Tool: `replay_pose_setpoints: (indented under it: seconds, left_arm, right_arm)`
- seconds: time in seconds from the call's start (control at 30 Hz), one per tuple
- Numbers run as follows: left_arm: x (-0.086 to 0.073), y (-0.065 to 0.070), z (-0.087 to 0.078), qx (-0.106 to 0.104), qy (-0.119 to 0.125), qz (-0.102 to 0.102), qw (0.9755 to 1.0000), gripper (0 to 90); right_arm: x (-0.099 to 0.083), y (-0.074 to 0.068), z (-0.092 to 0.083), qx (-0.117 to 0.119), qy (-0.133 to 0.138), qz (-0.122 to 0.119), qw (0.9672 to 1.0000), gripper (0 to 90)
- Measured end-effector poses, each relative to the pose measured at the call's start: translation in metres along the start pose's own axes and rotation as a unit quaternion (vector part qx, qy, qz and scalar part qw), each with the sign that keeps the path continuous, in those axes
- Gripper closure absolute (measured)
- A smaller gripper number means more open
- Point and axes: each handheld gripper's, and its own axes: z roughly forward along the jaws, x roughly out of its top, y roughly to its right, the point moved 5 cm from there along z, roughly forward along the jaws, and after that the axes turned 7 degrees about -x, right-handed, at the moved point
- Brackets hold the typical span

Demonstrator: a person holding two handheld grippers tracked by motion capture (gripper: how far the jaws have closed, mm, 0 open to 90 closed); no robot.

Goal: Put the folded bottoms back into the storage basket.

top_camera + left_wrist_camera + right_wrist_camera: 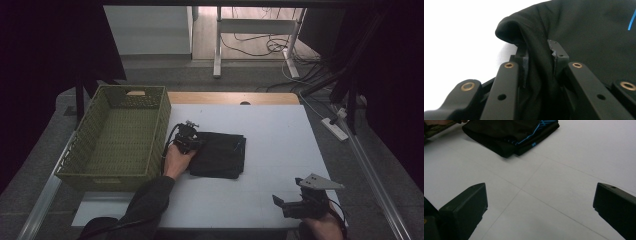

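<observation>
The left gripper (189,141) had pinched the near-left edge of the folded black garment (220,154), a ridge of cloth bunched tight between its jaws in the left gripper view. The garment lay flat on the white table (270,130), just beside the green basket (118,134). I judged this to be the pick-up, with the grip made and the lift not yet begun. The next move would need a steady raise and a swing left over the basket rim without the folds spilling open. The right gripper (281,204) waited at the near-right corner, jaws spread wide, holding nothing. I counted one garment, one basket, two grippers.
</observation>
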Motion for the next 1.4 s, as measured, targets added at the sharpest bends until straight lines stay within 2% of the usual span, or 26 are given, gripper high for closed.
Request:
replay_pose_setpoints:
  seconds: [0.13,0.3,0.43,0.7,1.0,1.4]
  left_arm:
    - [-0.003,-0.001,-0.001,-0.005,0.006,0.002,1.0000,73.4]
    - [-0.005,-0.002,-0.001,-0.011,0.014,0.003,0.9998,73.4]
    - [-0.005,-0.002,-0.001,-0.007,0.015,0.012,0.9998,73.3]
    - [-0.006,-0.003,0.000,-0.011,0.018,0.016,0.9996,72.8]
    - [-0.007,-0.003,0.000,-0.013,0.021,0.018,0.9995,72.7]
    - [-0.007,-0.004,0.000,-0.017,0.023,0.017,0.9995,72.7]
  right_arm:
    - [0.002,-0.001,0.005,0.001,-0.001,-0.005,1.0000,0.2]
    - [0.006,-0.002,0.015,0.007,-0.015,-0.019,0.9997,0.3]
    - [0.014,-0.005,0.023,0.012,-0.017,-0.029,0.9994,0.3]
    - [0.032,-0.012,0.042,0.016,-0.026,-0.041,0.9987,0.3]
    - [0.048,-0.016,0.064,0.018,-0.035,-0.039,0.9984,0.3]
    - [0.063,-0.013,0.100,0.013,-0.065,-0.038,0.9971,0.3]
